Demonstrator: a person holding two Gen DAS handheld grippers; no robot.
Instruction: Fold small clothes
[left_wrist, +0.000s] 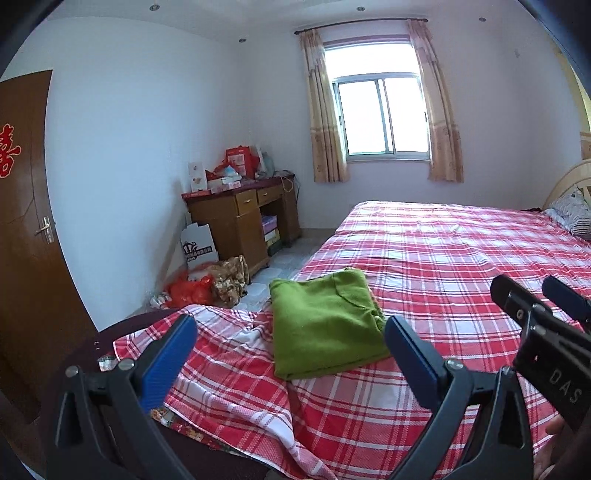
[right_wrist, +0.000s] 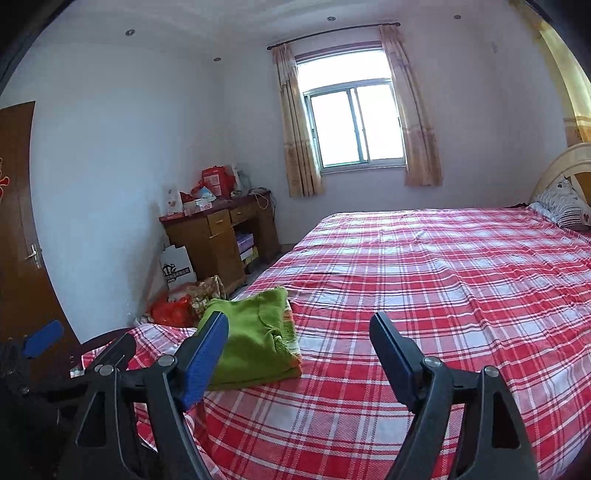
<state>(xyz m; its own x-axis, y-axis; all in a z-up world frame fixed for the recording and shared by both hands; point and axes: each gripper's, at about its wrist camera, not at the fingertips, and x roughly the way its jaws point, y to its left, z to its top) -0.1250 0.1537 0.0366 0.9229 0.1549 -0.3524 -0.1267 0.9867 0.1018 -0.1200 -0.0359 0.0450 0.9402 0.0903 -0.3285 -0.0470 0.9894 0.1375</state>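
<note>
While both the left gripper (left_wrist: 291, 343) and right gripper (right_wrist: 299, 339) hover spread apart and empty, approach the folded green knit garment (left_wrist: 325, 325) at twelve o'clock, pinching edges squarely.

Plaid bed sheet (left_wrist: 443, 266); cluttered wooden desk (left_wrist: 240, 218) by curtained window (left_wrist: 382, 114); brown door (left_wrist: 26, 229).

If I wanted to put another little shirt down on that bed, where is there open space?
Most of the red-and-white plaid bedspread lies bare, from the folded green knit garment across to the patterned pillow by the headboard. The near left corner is crowded: the garment sits there on rumpled sheet. Both open grippers, left and right, hold nothing.
</note>
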